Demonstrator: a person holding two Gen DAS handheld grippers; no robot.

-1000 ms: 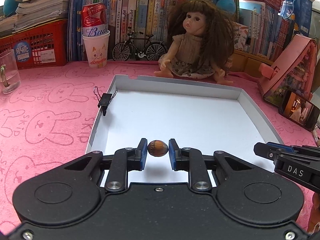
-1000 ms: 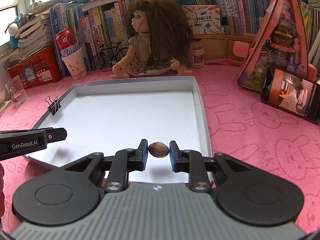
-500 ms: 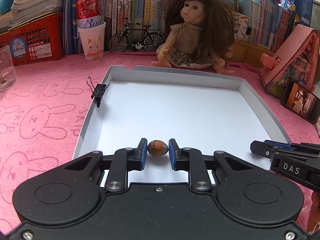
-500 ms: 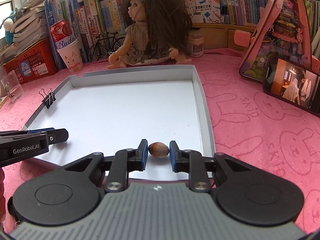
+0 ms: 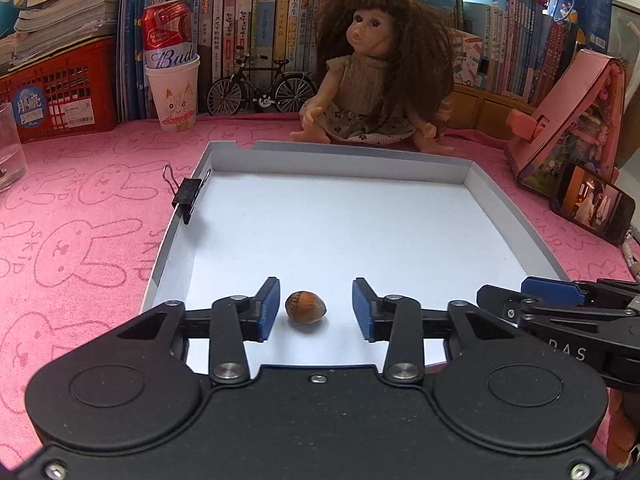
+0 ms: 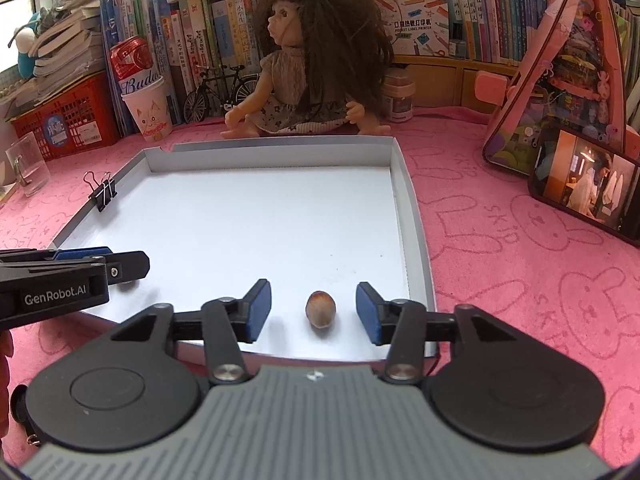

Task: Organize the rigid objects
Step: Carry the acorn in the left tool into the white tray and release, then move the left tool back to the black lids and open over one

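Both tongs opening, released: left tongs straddle a nut, right tongs straddle another nut, near edge of tray; far tray floor bare.

two nuts, one tray, one doll

Your right gripper is opening its jaws over the near right corner of the white tray, and a brown hazelnut lies on the tray floor between the blue pads, touching neither. Your left gripper reaches in from the left edge. A black binder clip grips the tray's left wall.
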